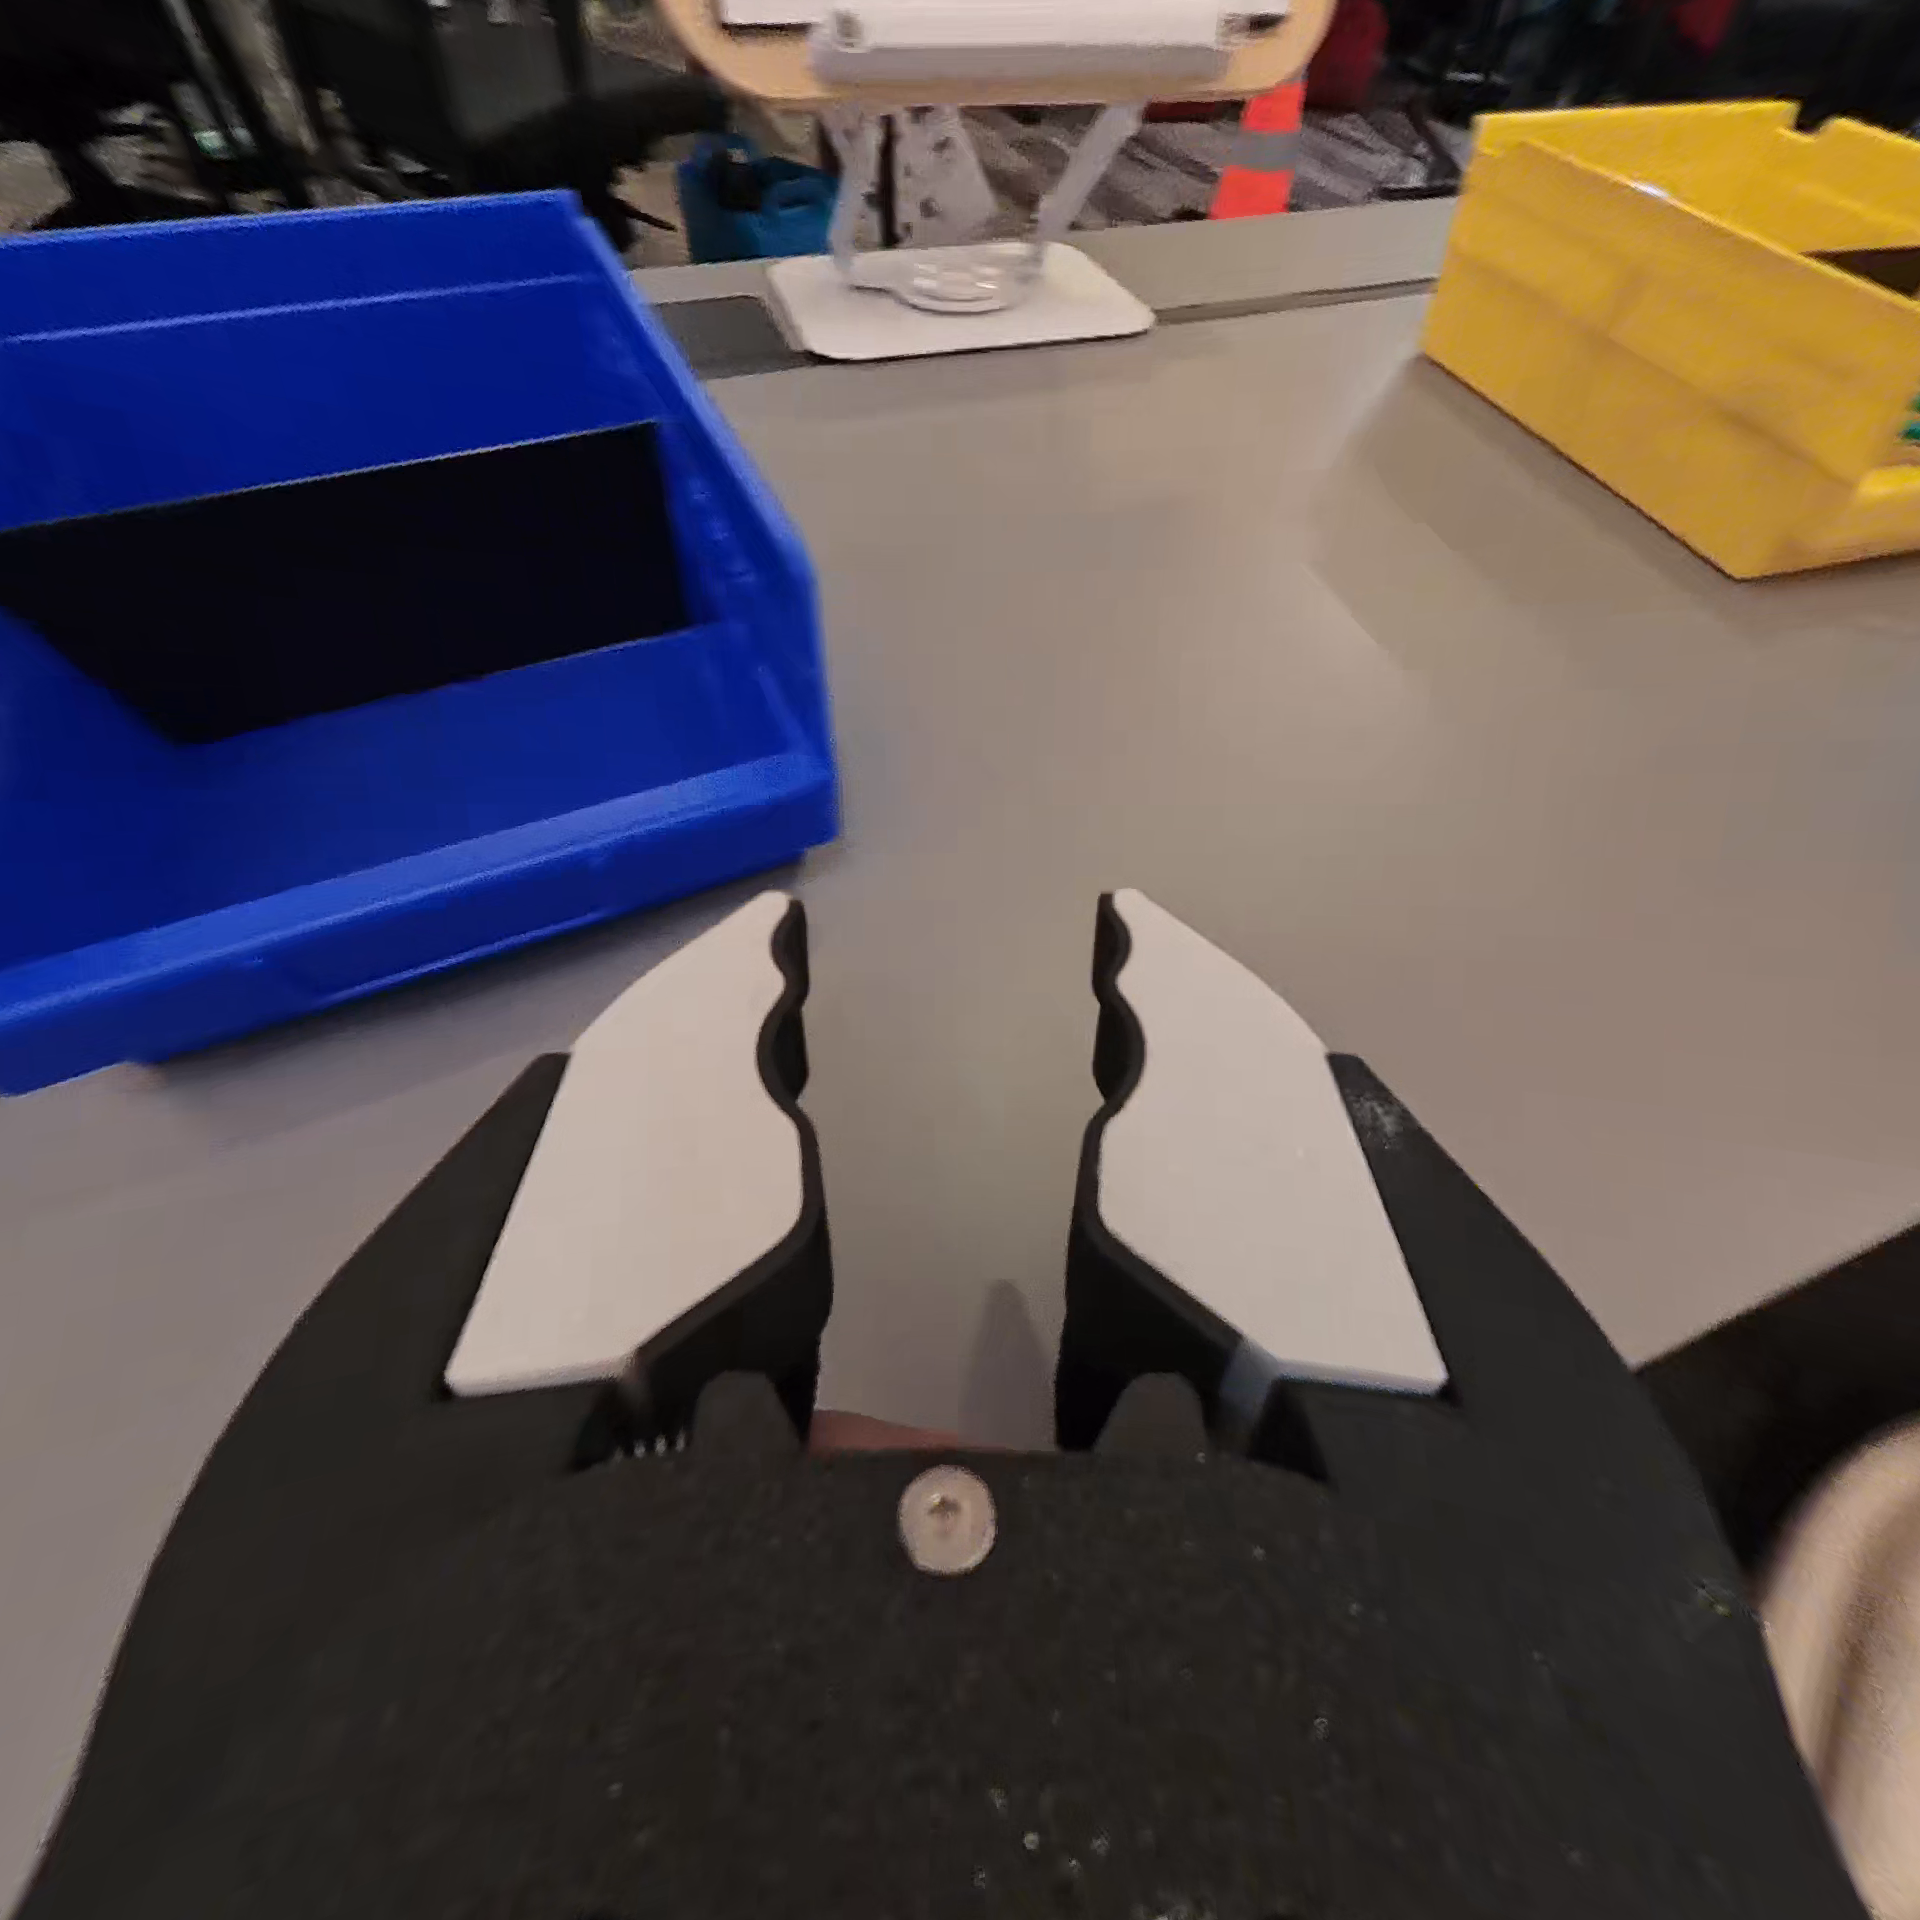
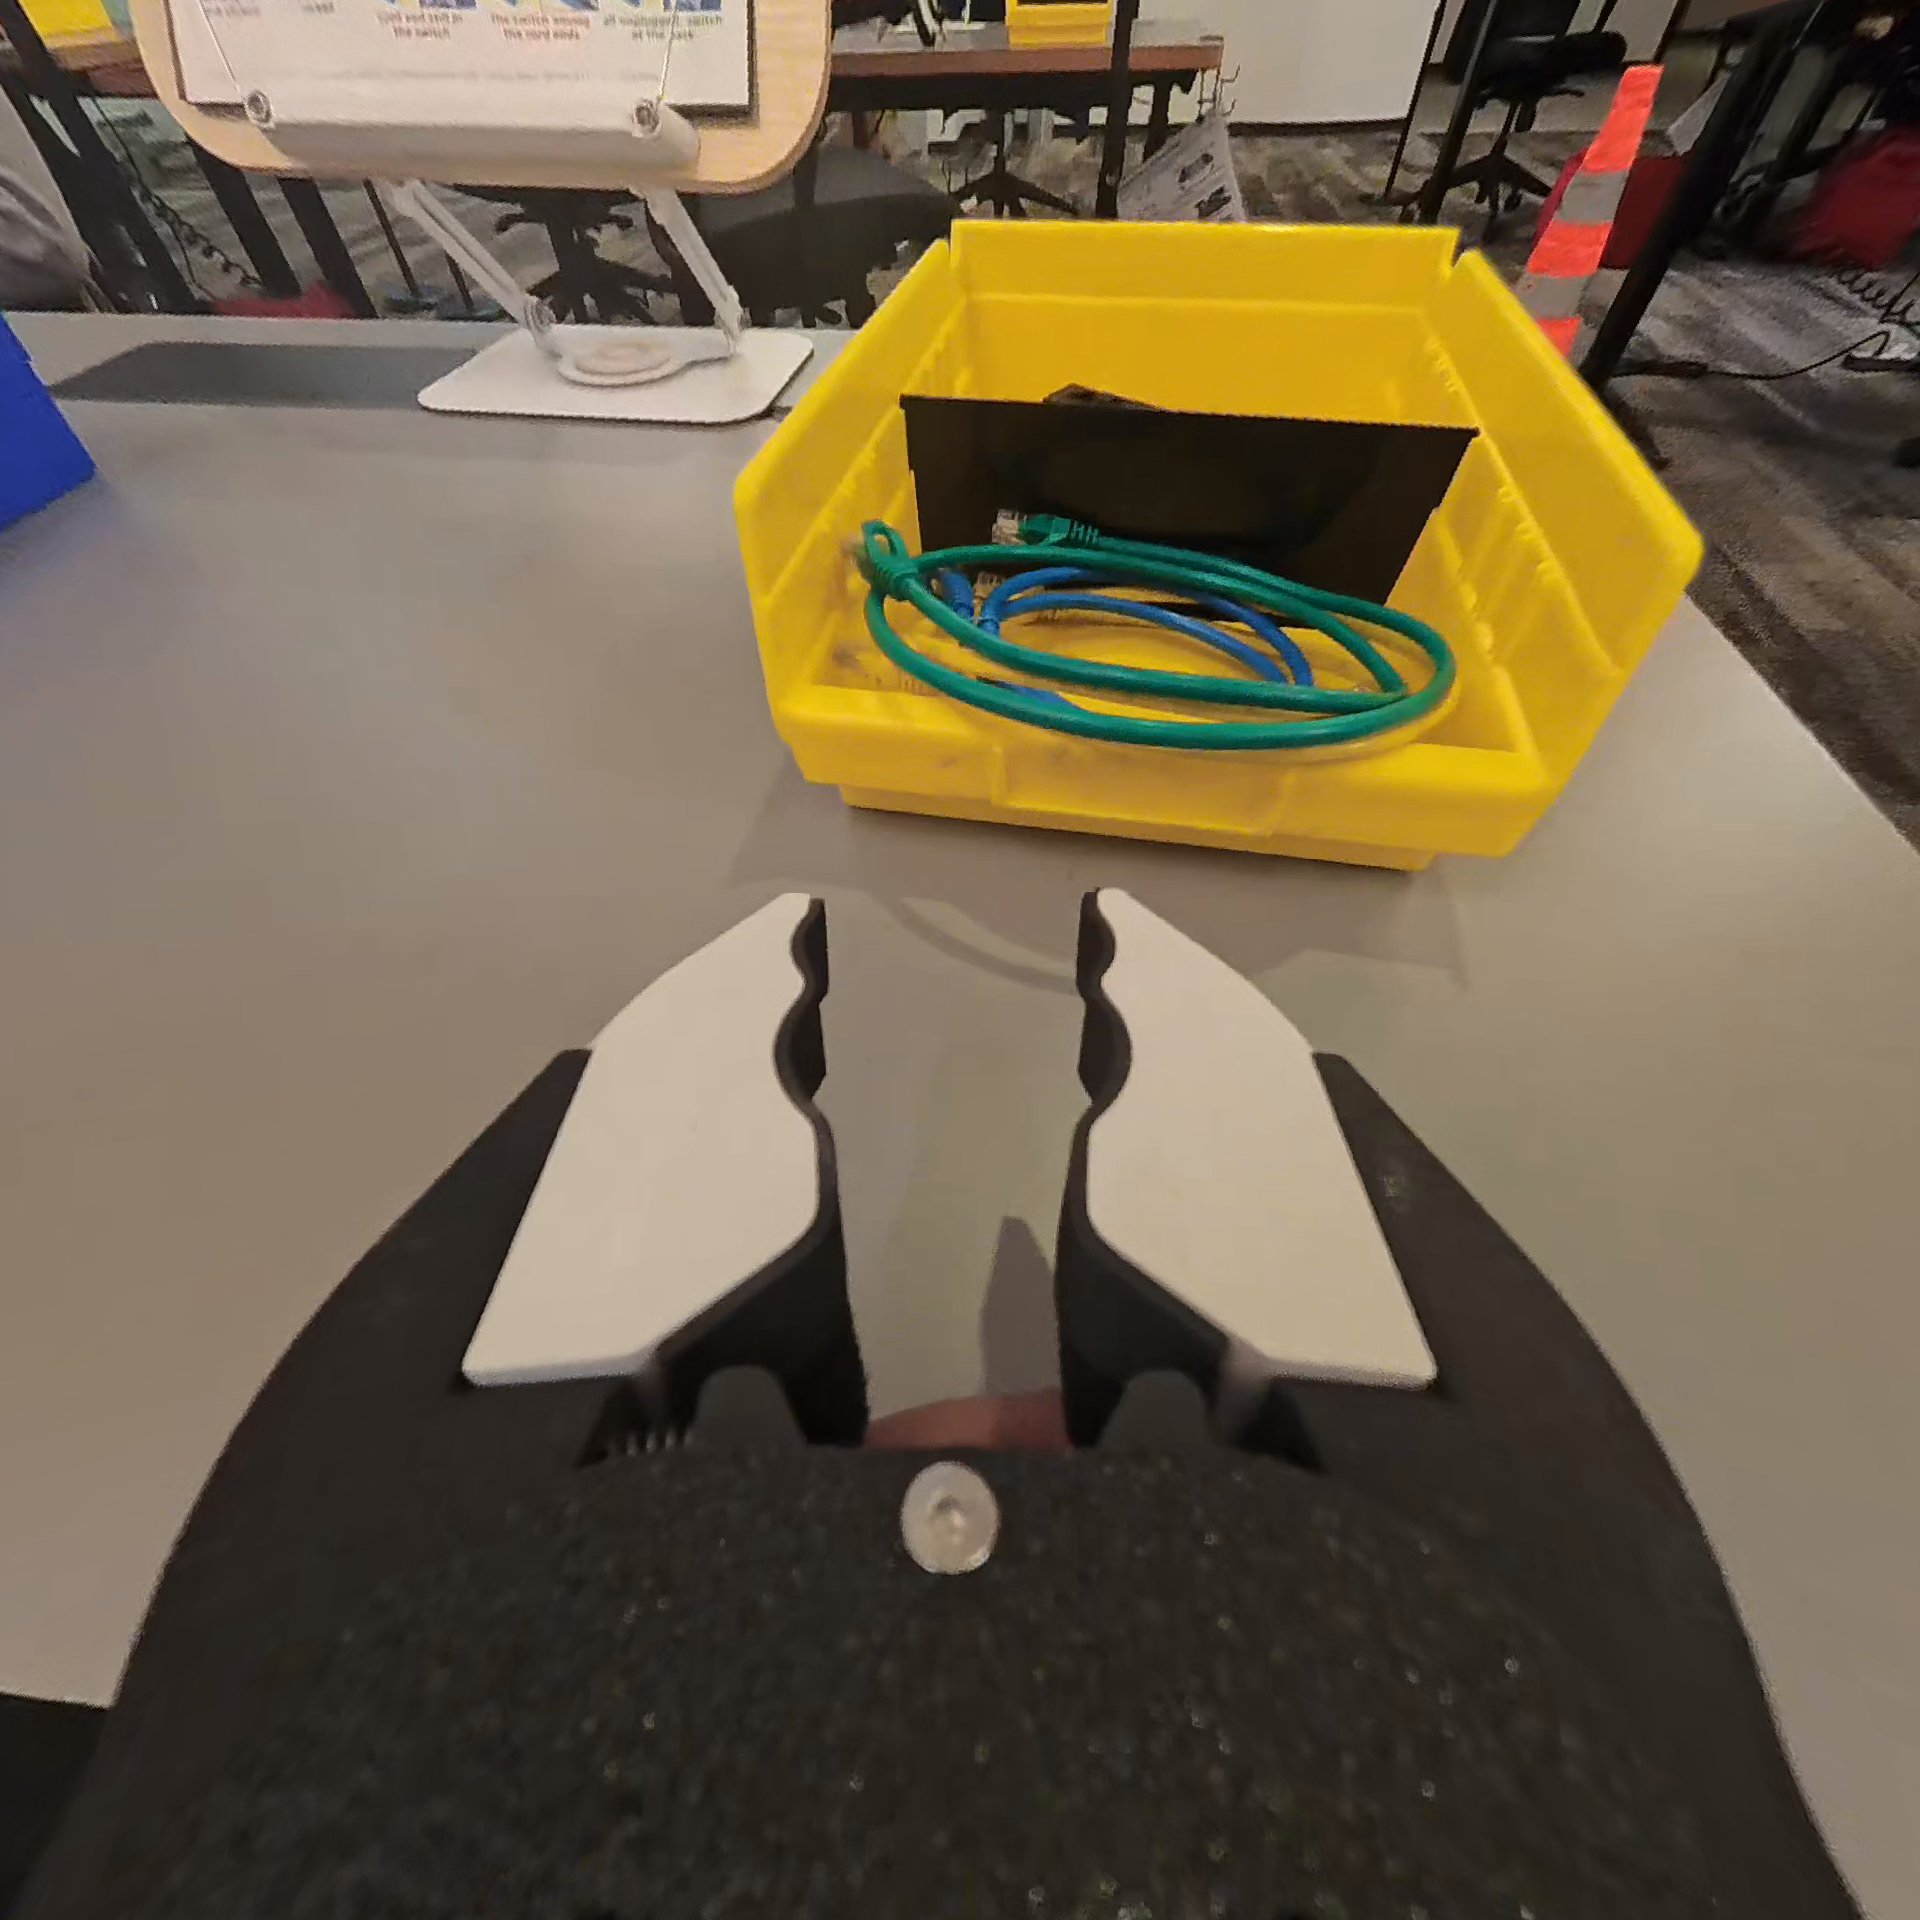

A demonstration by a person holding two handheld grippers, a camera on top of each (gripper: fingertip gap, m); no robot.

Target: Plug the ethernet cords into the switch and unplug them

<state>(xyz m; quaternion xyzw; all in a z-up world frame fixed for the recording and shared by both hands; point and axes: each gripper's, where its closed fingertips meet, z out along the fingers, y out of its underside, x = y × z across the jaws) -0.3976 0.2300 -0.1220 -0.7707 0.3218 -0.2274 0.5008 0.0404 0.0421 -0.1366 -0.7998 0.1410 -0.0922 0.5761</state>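
Note:
A yellow bin (image 2: 1143, 790) stands on the grey table ahead of my right gripper (image 2: 951, 914). In its front part lie a coiled green ethernet cord (image 2: 1195, 717) and a blue ethernet cord (image 2: 1174, 613), in front of a black divider (image 2: 1184, 488). A small black box (image 2: 1086, 397) peeks up behind the divider; I cannot tell if it is the switch. My right gripper is open and empty, short of the bin. My left gripper (image 1: 951, 914) is open and empty over bare table, right of a blue bin (image 1: 416, 831). The yellow bin (image 1: 1662, 395) also shows at far right in the left wrist view.
The blue bin holds a black divider (image 1: 343, 561). A white stand with a wooden board (image 2: 613, 374) sits at the table's far edge, also in the left wrist view (image 1: 966, 301). An orange cone (image 2: 1590, 208) and chairs stand on the floor beyond. The table's right edge runs past the yellow bin.

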